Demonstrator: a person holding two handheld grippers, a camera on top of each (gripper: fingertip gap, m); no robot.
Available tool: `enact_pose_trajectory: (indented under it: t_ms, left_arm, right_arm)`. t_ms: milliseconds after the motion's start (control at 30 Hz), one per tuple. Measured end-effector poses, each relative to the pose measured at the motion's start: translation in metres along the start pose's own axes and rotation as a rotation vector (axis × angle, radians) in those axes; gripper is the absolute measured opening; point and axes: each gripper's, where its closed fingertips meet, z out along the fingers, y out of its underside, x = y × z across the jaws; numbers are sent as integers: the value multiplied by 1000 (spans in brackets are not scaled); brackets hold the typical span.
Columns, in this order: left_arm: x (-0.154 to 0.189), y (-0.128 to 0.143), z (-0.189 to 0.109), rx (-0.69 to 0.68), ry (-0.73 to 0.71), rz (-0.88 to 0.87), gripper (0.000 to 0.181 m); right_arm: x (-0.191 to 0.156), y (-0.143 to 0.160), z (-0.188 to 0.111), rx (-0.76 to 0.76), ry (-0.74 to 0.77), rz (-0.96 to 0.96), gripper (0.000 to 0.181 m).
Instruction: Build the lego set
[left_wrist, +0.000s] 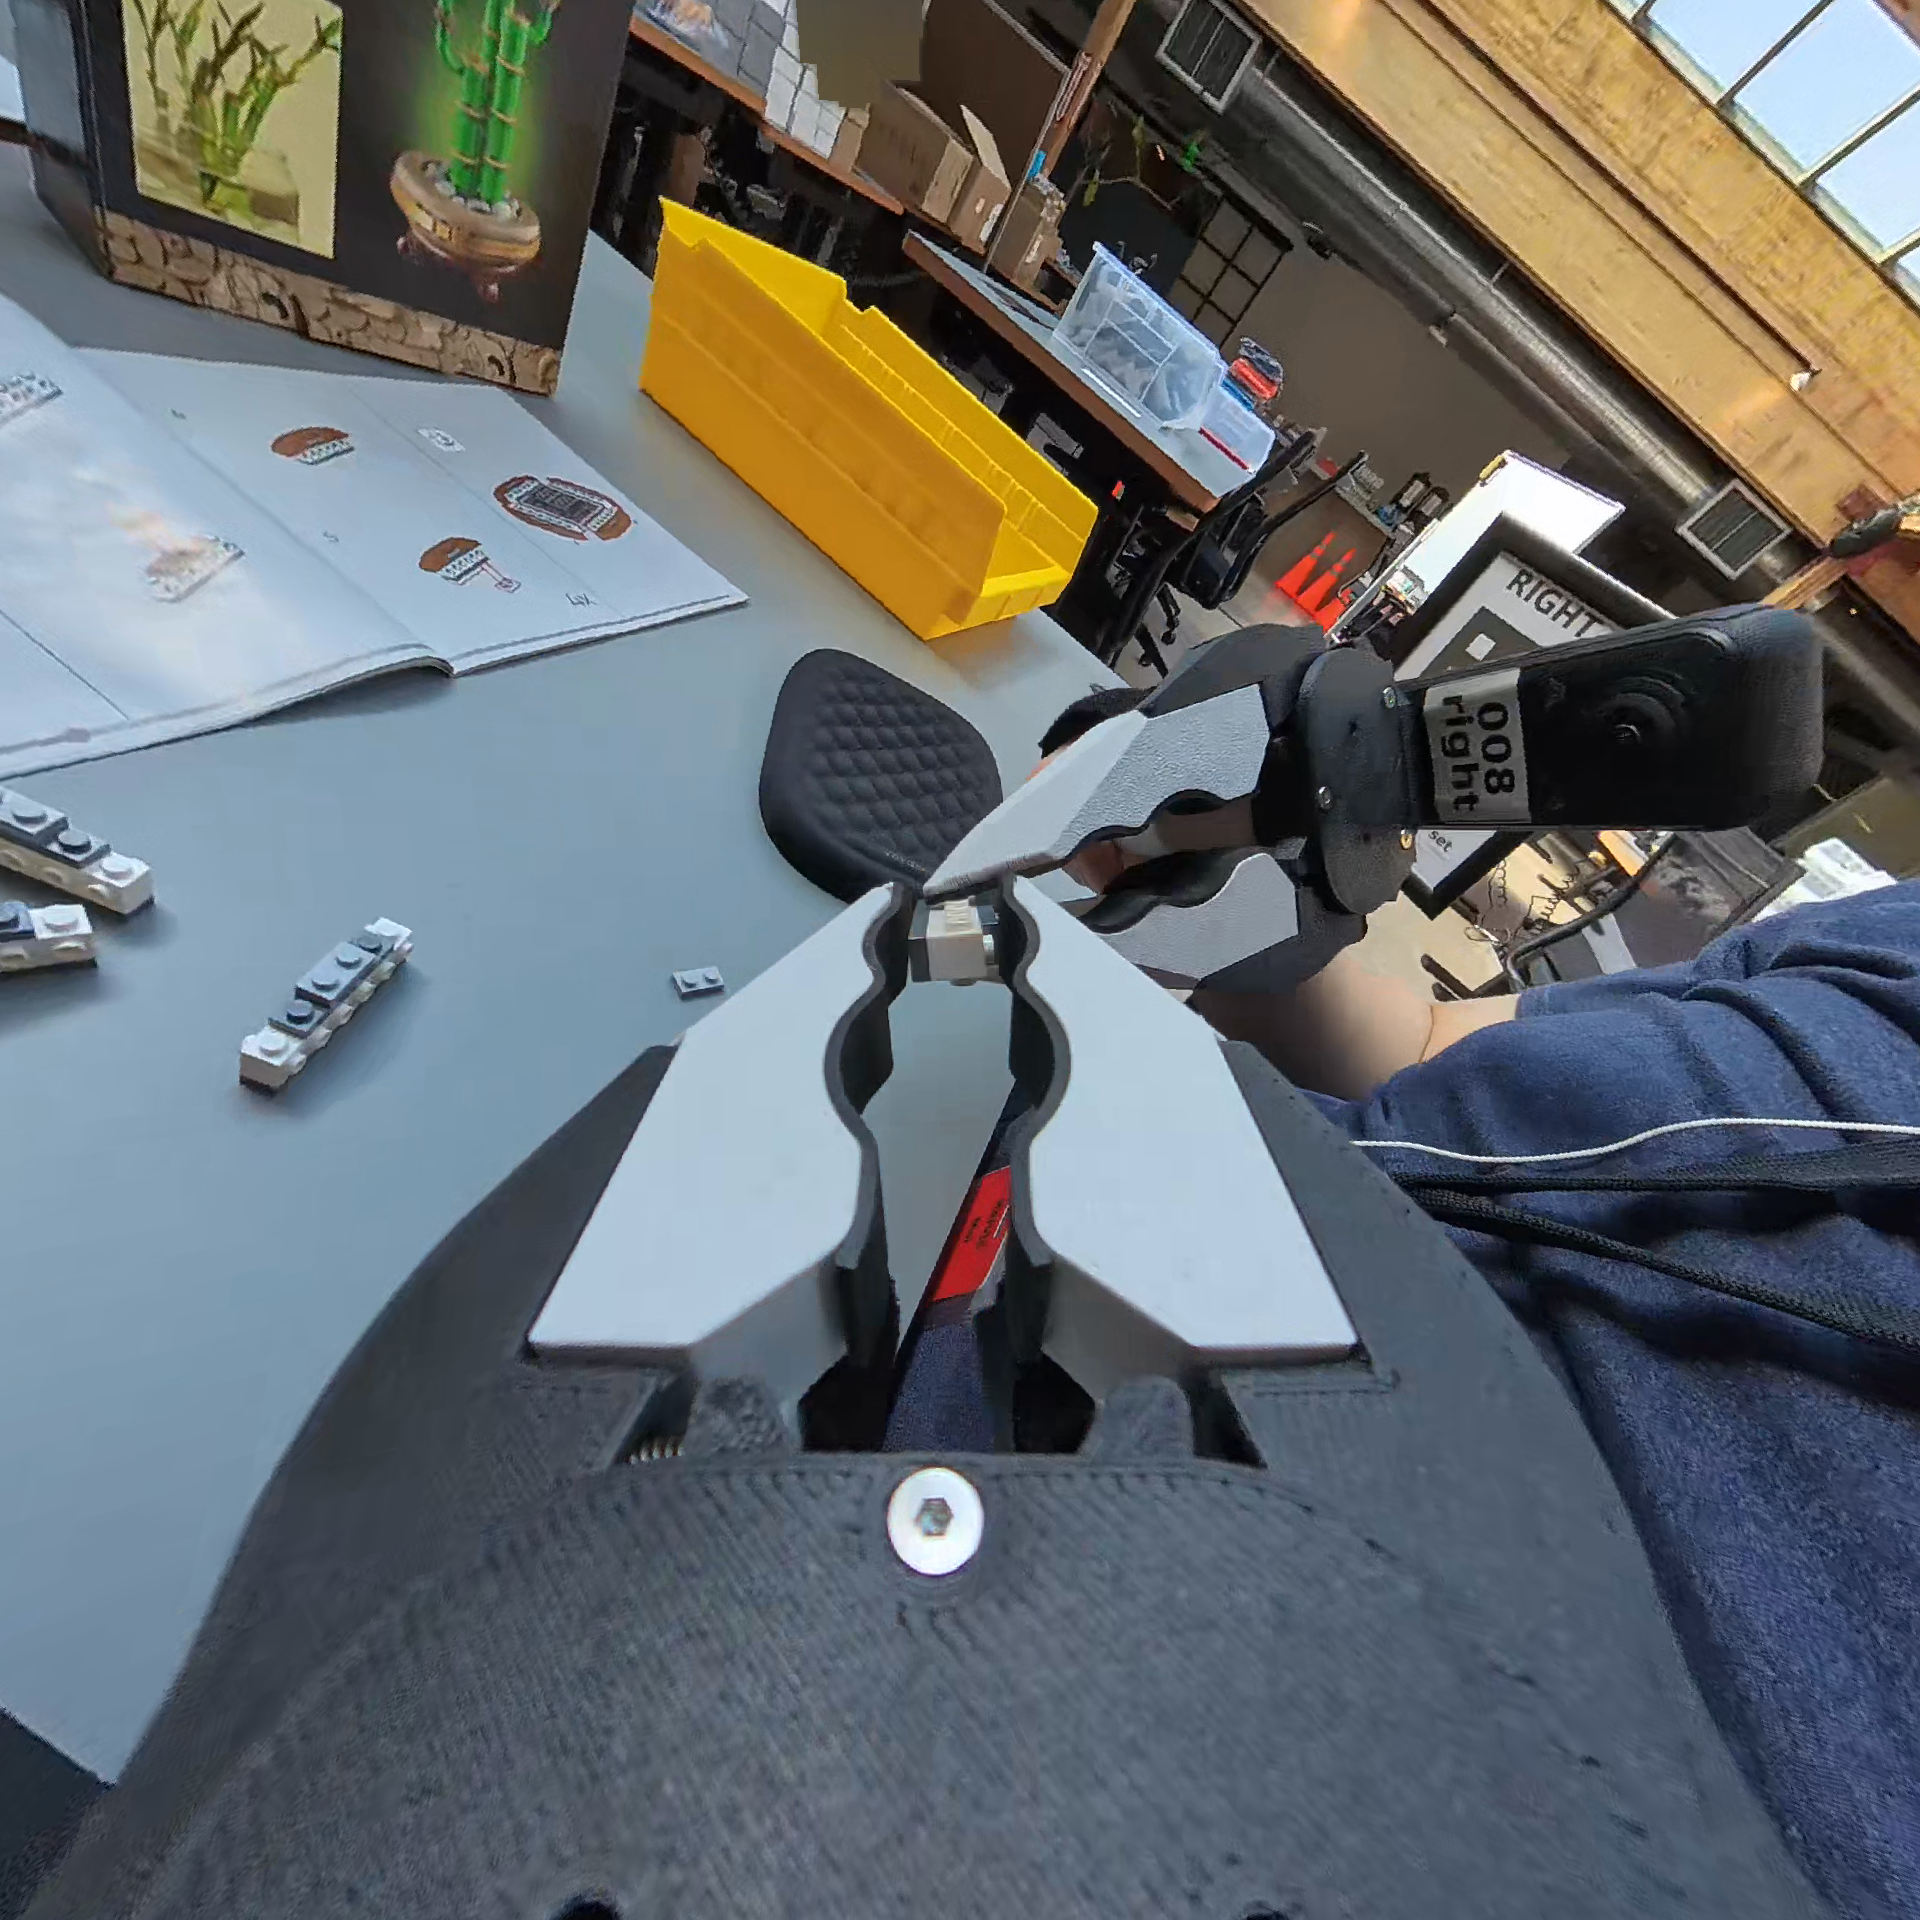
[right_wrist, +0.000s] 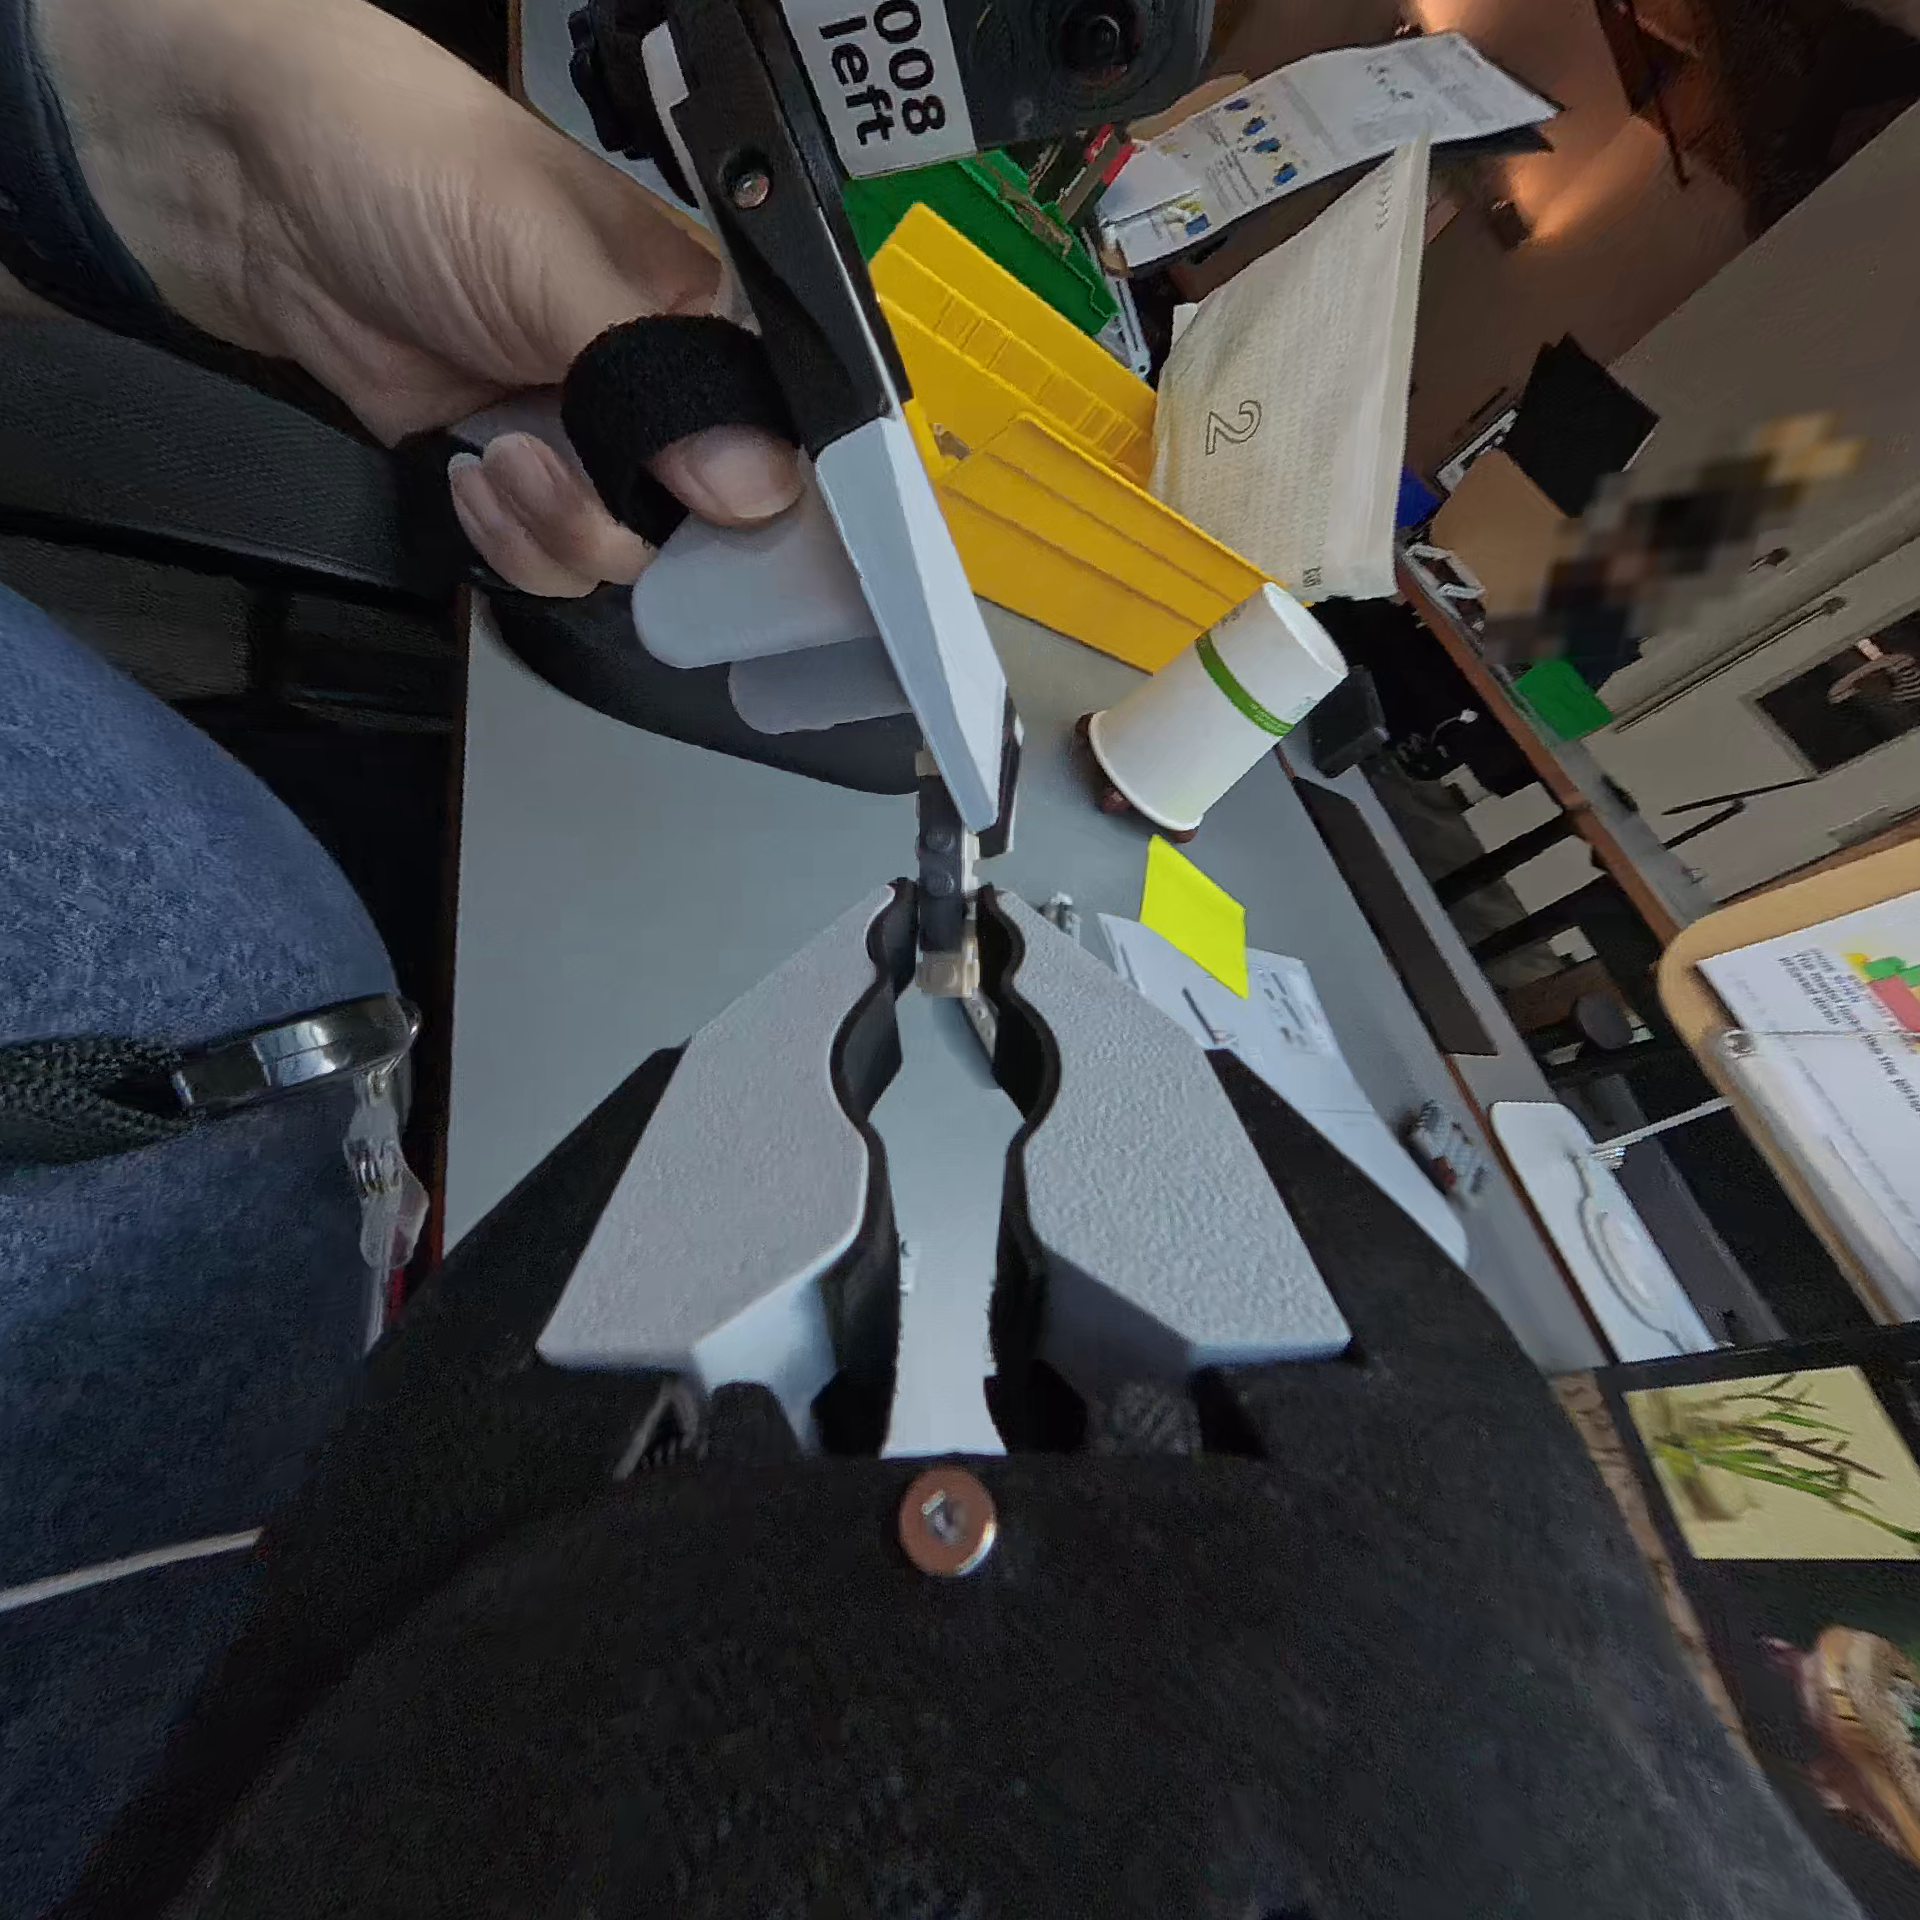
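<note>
Both tongs, L (left_wrist: 951, 940) & R (right_wrist: 940, 951), pinch prob. one lego strip (right_wrist: 943, 883)

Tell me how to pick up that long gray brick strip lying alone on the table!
Grip the brick strip across its narrow width at the middle, coming straight down from above. It lies flat on the table with both long sides free, so the fingers can close on those sides. An end grip would likely let it swing.

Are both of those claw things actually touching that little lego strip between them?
Touching. The right wrist view shows the right gripper clamping the lego strip and the left gripper pinching its far end.
</note>
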Motion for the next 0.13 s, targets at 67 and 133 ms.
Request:
enact_pose_trajectory:
  t_ms: [67,133]
  left_arm:
    - [-13,-6,-4,31,-18,-34,37]
    - [-30,-19,-18,106,-83,2,38]
  right_arm:
    - [-14,30,10,-145,-136,150,10]
    - [-29,66,17,-338,-252,290,10]
